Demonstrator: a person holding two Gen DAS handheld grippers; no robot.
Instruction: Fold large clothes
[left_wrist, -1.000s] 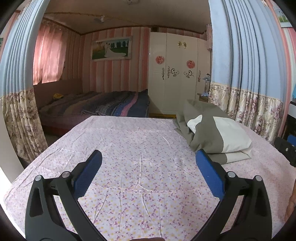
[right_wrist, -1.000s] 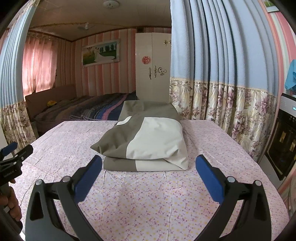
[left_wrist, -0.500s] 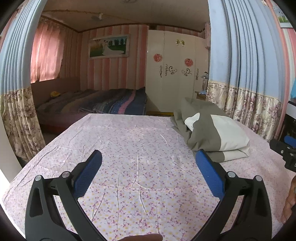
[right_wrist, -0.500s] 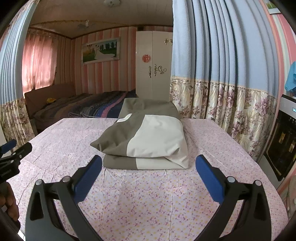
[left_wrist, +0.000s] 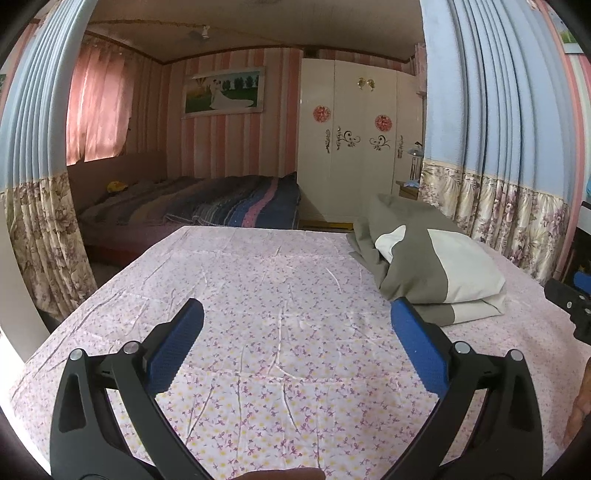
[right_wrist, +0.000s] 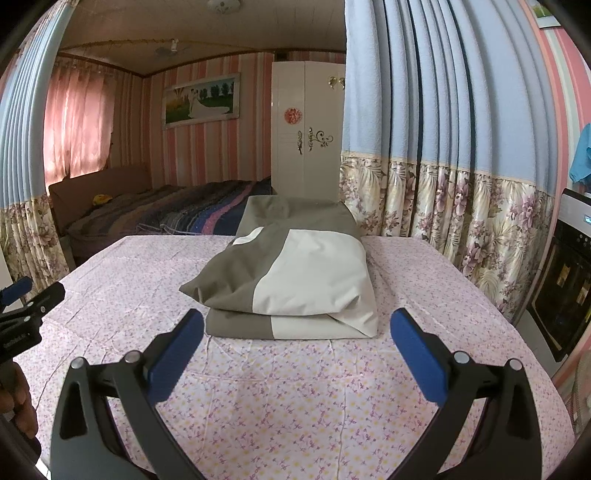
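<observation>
Both grippers hang empty over the flowered table cloth (right_wrist: 295, 406), their blue pads spread wide with nothing between them. The left gripper (left_wrist: 295, 332) faces bare cloth at the centre of its view; the right gripper (right_wrist: 295, 332) points straight at the grey and white garment (right_wrist: 291, 288), which lies as a squared bundle in the middle of that frame and at the right of the left-hand view (left_wrist: 436, 266).

Compared with a second ago, the bundle sits a little farther off in the right-hand view, more cloth showing between it and the pads, while the left view has swung slightly so that the right gripper's black tip now shows at its right edge. Neither tool touches the fabric. To this onlooker that reads as a drawing back from a finished fold: the layers are stacked, the near edge is straight, and only one grey corner juts out at the left of the pile.

The table's far edge runs just behind the bundle in the upper half of both frames, with a bed (left_wrist: 207, 206) beyond it. The flowered curtain (right_wrist: 443, 221) hangs close at the right, and a dark appliance (right_wrist: 565, 280) stands at the far right edge. Open cloth fills the lower left, the freest room for moving.
</observation>
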